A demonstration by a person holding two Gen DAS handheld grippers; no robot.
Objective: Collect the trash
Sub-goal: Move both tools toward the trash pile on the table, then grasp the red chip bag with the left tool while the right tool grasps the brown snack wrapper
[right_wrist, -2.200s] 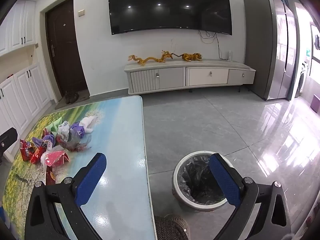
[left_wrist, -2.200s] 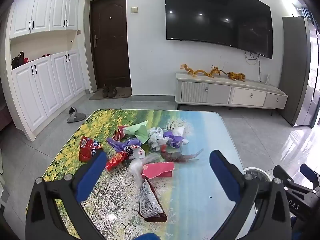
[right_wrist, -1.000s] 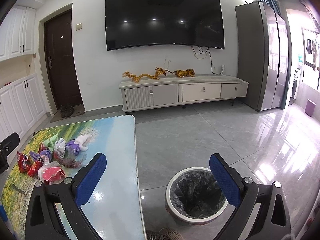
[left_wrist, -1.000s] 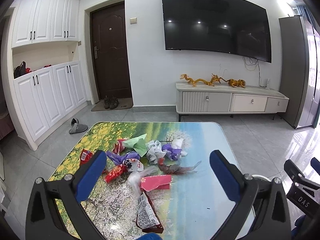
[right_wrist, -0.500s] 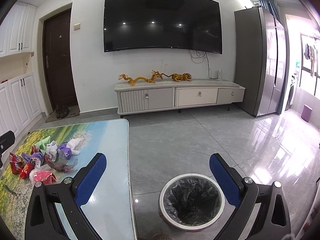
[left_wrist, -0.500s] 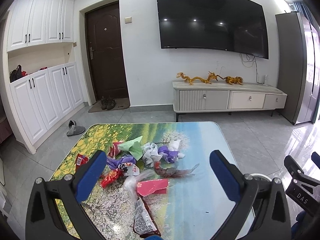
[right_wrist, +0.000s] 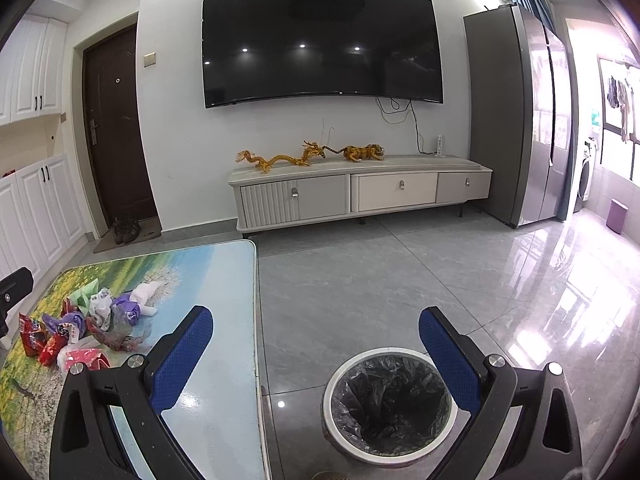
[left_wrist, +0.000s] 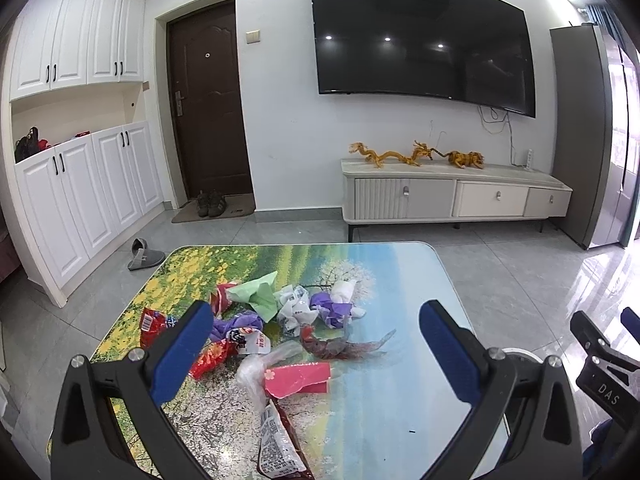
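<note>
Left gripper (left_wrist: 316, 354), jaws spread and empty, hangs above the near end of the table (left_wrist: 404, 276); right gripper (right_wrist: 316, 356), likewise spread and empty, hangs over the floor above the lined bin (right_wrist: 388, 404) beside the table's edge. Just beyond the left gripper lies the wrapper pile (left_wrist: 280, 328), loosely overlapping. Likely fault: thin, slippery film may slide from the pads, or a pinch may drag neighbouring pieces off the table.
</note>
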